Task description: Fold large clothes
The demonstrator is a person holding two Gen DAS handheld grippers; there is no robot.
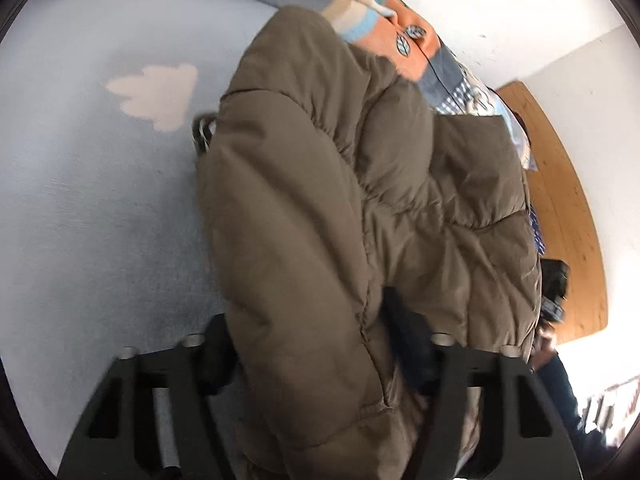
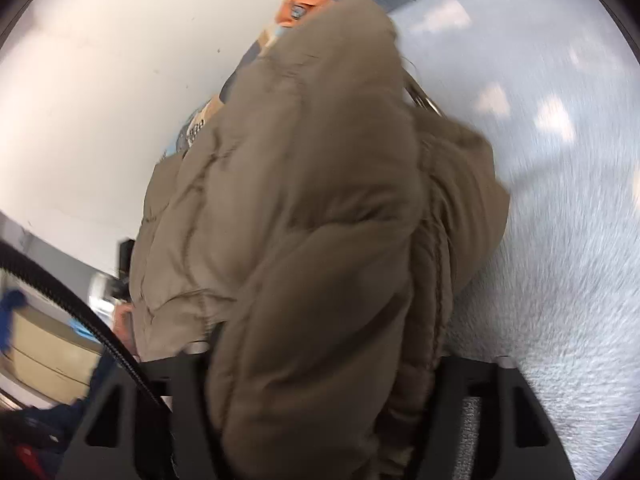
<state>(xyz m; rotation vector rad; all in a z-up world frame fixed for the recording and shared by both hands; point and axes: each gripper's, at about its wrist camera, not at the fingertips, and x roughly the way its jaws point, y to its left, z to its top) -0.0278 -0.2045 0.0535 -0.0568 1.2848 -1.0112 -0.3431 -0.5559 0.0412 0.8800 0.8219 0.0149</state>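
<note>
A large olive-brown puffer jacket point(image 1: 360, 200) fills the left wrist view, lifted off the pale blue bed sheet point(image 1: 100, 200). My left gripper point(image 1: 320, 364) is shut on the jacket's padded fabric, which bulges between its black fingers point(image 1: 218, 360). The same jacket point(image 2: 300, 220) fills the right wrist view. My right gripper point(image 2: 320, 372) is shut on another part of the jacket, with a ribbed seam running down beside it. Both fingertips are mostly hidden by fabric.
A patterned orange and blue pillow or quilt point(image 1: 400, 36) lies against the white wall point(image 1: 500, 8). A wooden headboard point(image 1: 560, 208) is at the right. A black cable point(image 2: 80, 312) crosses the lower left of the right wrist view. The sheet point(image 2: 560, 200) stretches right.
</note>
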